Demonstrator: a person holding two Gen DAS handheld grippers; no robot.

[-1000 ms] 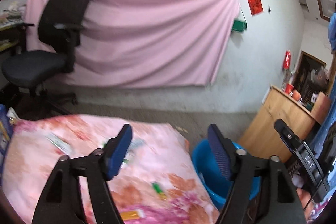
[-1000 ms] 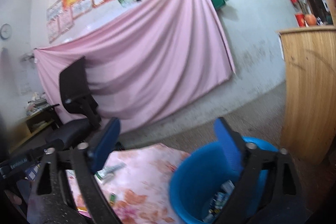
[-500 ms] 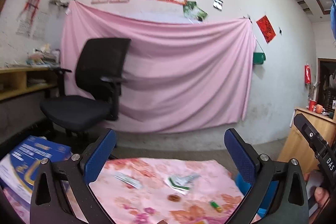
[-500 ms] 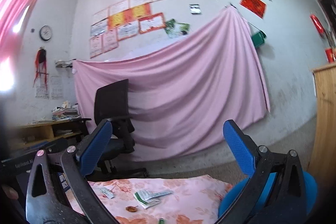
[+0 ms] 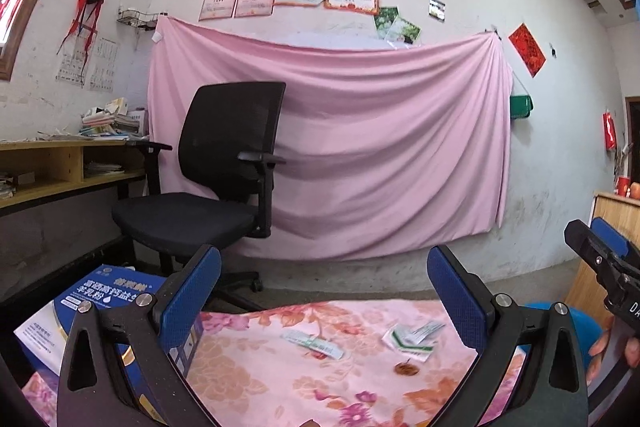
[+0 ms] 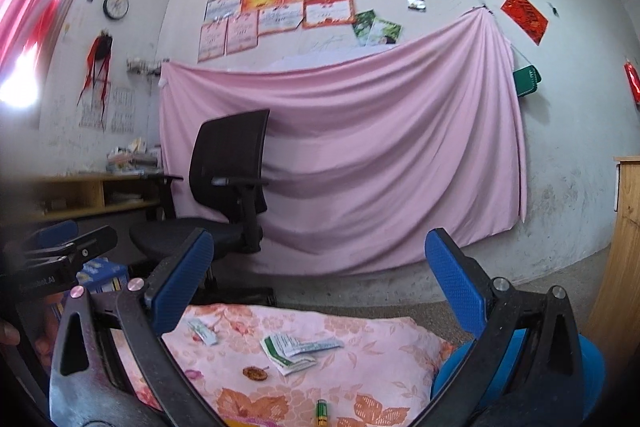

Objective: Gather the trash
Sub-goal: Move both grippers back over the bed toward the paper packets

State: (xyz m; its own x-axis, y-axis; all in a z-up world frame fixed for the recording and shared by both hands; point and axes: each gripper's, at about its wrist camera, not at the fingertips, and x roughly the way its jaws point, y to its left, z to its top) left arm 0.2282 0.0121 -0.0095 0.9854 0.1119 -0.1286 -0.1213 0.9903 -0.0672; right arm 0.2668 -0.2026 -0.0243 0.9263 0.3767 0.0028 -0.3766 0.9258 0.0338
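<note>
Left gripper (image 5: 324, 291): held level above the near edge of the flowered cloth, blue pads spread wide with nothing between them; it also showed at the left edge of the right wrist view (image 6: 60, 251), too little of it there to judge.
Right gripper (image 6: 320, 275): likewise spread wide and empty, raised over the cloth; its tip poked in at the right edge of the left wrist view (image 5: 600, 251), with fingertips of a hand (image 5: 612, 347) showing below it.
Flowered cloth (image 5: 280, 379): pink with orange and magenta blooms, spread flat below both grippers, carrying the scattered trash.
White and green wrapper (image 6: 296, 347): torn open and crumpled, lying near the middle of the cloth; seen too in the left wrist view (image 5: 412, 337).
Narrow packet (image 5: 314, 341): pale with green print, flat on the cloth, left of the torn wrapper and apart from it; in the right wrist view (image 6: 202, 331) it lay just beside the left pad.
Small brown scrap (image 6: 254, 373): round, on the cloth in front of the torn wrapper; also visible from the left (image 5: 406, 369).
Green tube (image 6: 322, 413): small, with a yellow band, at the near edge of the cloth.
Blue bucket (image 6: 592, 375): beside the right end of the cloth, mostly hidden behind the right gripper's frame; contents not visible.
Blue box (image 5: 108, 295): printed with white lettering, at the left end of the cloth.
Office chair (image 5: 224, 167): black, behind the cloth, in front of the pink sheet (image 5: 380, 155) hung on the wall.
</note>
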